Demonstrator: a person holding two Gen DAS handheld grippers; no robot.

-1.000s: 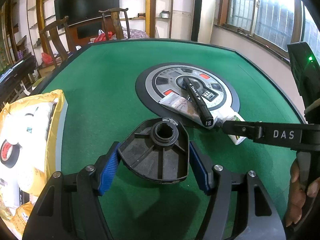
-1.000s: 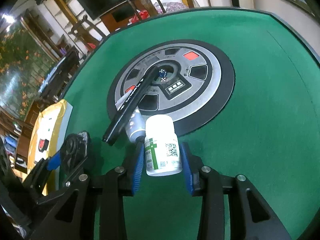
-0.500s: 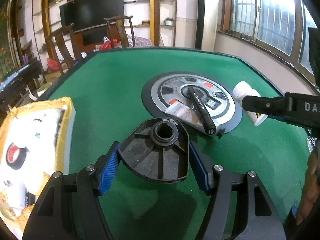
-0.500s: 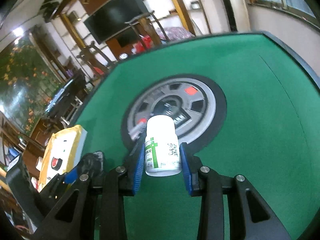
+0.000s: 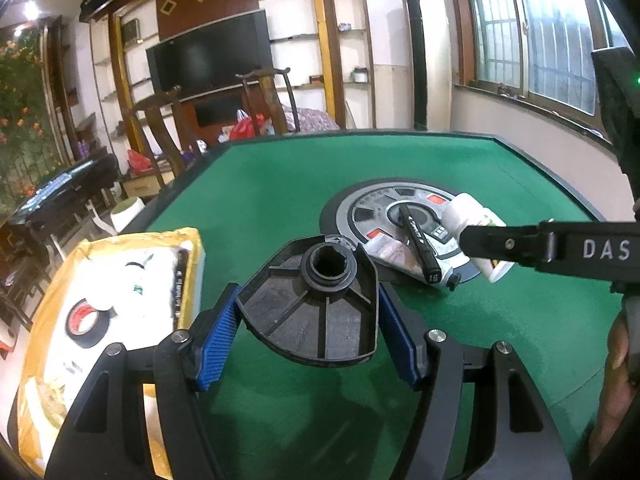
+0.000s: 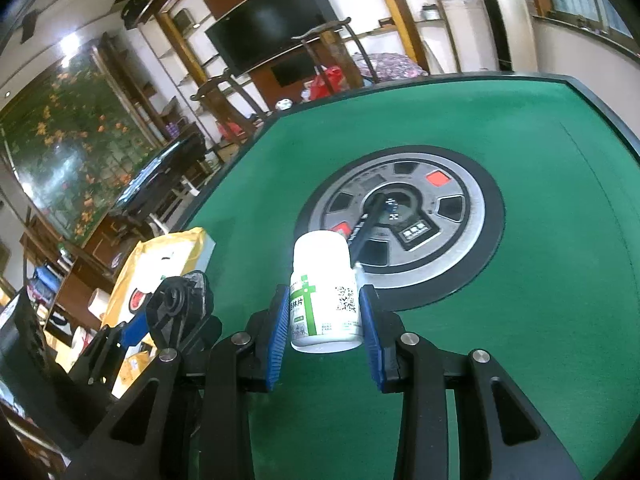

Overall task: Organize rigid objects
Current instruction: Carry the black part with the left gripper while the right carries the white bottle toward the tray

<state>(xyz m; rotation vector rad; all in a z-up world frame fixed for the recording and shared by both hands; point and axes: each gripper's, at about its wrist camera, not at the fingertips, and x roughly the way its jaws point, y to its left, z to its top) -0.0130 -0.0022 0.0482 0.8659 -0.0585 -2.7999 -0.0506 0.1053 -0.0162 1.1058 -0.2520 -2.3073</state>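
My left gripper (image 5: pixel 308 316) is shut on a black ribbed plastic part (image 5: pixel 316 304) with a round hub, held above the green table. My right gripper (image 6: pixel 326 320) is shut on a white pill bottle (image 6: pixel 324 292) with a green cross label, also held up off the table. The bottle shows in the left wrist view (image 5: pixel 476 232) too, with the right gripper's finger across it. A black marker (image 5: pixel 420 238) and a white tube (image 5: pixel 396 256) lie on the round centre panel (image 6: pixel 452 220).
A yellow padded bag (image 5: pixel 100 320) at the table's left edge holds a tape roll (image 5: pixel 86 320) and white items. Green felt table (image 6: pixel 540 320) stretches right and far. Chairs and shelves stand beyond the far edge.
My right gripper lifted the pill bottle off the table from beside the marker and raised it. My left gripper rose too, still holding the black part.
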